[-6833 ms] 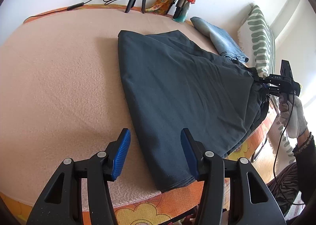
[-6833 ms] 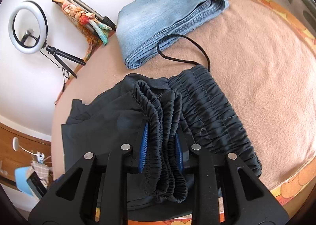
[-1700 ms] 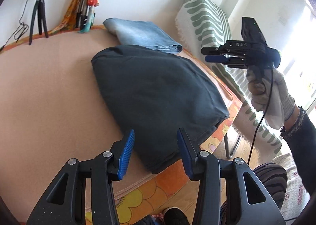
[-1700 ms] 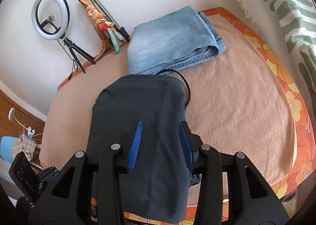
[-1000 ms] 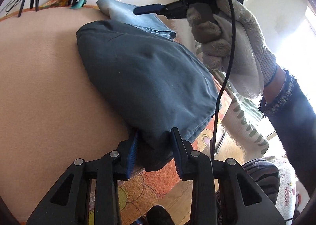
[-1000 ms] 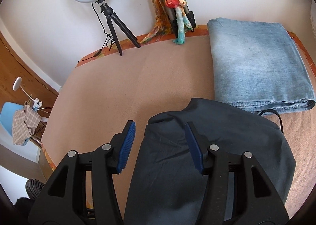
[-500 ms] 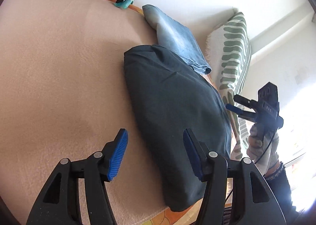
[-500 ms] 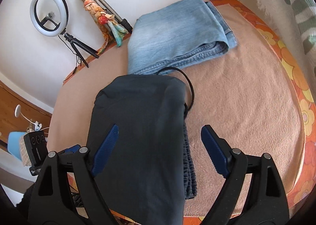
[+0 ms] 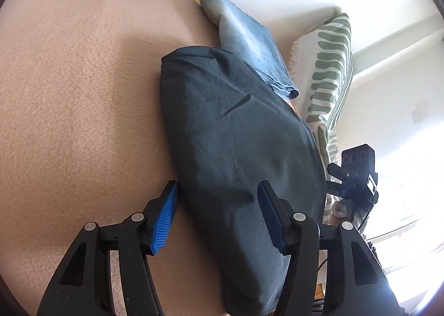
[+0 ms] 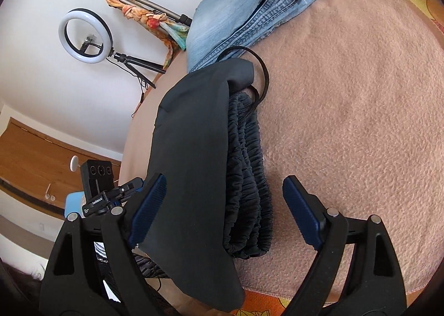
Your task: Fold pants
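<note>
Folded dark grey cotton pants (image 9: 236, 135) lying on the peach fleece blanket (image 9: 69, 94), beside folded light-blue jeans (image 10: 244, 8). Released since a second ago: left gripper (image 9: 217, 216) now wide, straddling the near edge without pinching. Right gripper (image 10: 222, 205) spread wider. Gathered elastic waistband (image 10: 247, 177) visible only from the right wrist.

Domestic bedroom, peach blanket (image 10: 360, 99) beneath both grippers, green-striped pillow (image 9: 330, 72) ahead right of the left gripper, ring light (image 10: 84, 36) on tripod, white walls, wooden door (image 10: 36, 160)
</note>
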`<move>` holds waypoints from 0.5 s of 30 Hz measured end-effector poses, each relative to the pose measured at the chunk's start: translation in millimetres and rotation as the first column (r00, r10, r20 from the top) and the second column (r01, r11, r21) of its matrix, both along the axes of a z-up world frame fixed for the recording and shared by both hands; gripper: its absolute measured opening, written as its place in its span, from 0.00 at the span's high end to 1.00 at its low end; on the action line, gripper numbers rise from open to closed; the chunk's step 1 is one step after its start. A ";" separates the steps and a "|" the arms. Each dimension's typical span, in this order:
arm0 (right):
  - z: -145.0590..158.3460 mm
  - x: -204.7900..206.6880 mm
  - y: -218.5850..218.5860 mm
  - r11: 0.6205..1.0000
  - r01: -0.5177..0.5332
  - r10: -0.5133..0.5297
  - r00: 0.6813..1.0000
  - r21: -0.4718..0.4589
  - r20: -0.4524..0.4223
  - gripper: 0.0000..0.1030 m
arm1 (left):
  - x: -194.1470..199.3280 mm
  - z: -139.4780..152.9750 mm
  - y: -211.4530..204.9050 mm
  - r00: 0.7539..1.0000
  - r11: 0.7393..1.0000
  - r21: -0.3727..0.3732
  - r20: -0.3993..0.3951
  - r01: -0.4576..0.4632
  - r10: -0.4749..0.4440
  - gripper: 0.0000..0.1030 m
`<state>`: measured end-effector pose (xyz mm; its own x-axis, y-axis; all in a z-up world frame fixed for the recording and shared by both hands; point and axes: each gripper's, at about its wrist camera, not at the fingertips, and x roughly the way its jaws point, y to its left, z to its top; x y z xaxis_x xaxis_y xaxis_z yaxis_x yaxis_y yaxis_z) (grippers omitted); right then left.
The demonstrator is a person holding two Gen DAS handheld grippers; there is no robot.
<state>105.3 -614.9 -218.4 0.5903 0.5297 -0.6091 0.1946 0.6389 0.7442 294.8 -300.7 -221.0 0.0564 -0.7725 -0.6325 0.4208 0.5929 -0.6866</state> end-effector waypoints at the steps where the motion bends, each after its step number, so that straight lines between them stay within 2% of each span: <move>1: -2.1 1.3 1.9 1.000 -0.014 0.014 1.000 0.013 0.005 0.14 | 0.2 0.2 -2.0 1.000 1.000 -0.001 0.006 0.005 -0.005 0.44; 3: -7.7 5.3 9.1 0.998 -0.057 0.057 0.998 0.034 0.007 0.14 | 0.8 -0.4 -6.4 1.000 1.000 -0.009 0.013 0.020 -0.020 0.44; 6: -6.6 5.8 16.6 0.997 -0.081 0.082 0.996 -0.016 0.026 0.14 | 5.4 -3.0 -12.2 1.000 0.999 -0.047 0.001 0.024 -0.024 0.45; 8: -8.4 7.1 15.0 0.997 -0.074 0.073 0.997 0.009 0.034 0.15 | 8.5 -4.5 -15.0 1.000 0.998 -0.068 -0.010 0.017 -0.018 0.47; 11: -8.9 7.7 15.0 0.998 -0.065 0.065 0.997 0.000 0.035 0.21 | 8.9 -2.4 -25.5 1.000 0.998 -0.059 0.014 0.029 -0.028 0.48; 12: -9.2 8.0 16.6 0.998 -0.061 0.061 0.998 -0.010 0.032 0.30 | 7.9 -1.2 -28.9 0.999 0.998 -0.047 0.025 0.032 -0.031 0.52; 13: -10.2 8.7 19.0 0.998 -0.061 0.062 0.998 -0.022 0.023 0.44 | 6.6 -1.2 -31.6 0.999 0.999 -0.038 0.028 0.038 -0.037 0.54; 15: -11.0 8.6 22.7 0.997 -0.069 0.070 0.998 -0.046 0.010 0.48 | 3.5 -1.9 -33.8 0.998 0.998 -0.030 0.039 0.049 -0.048 0.56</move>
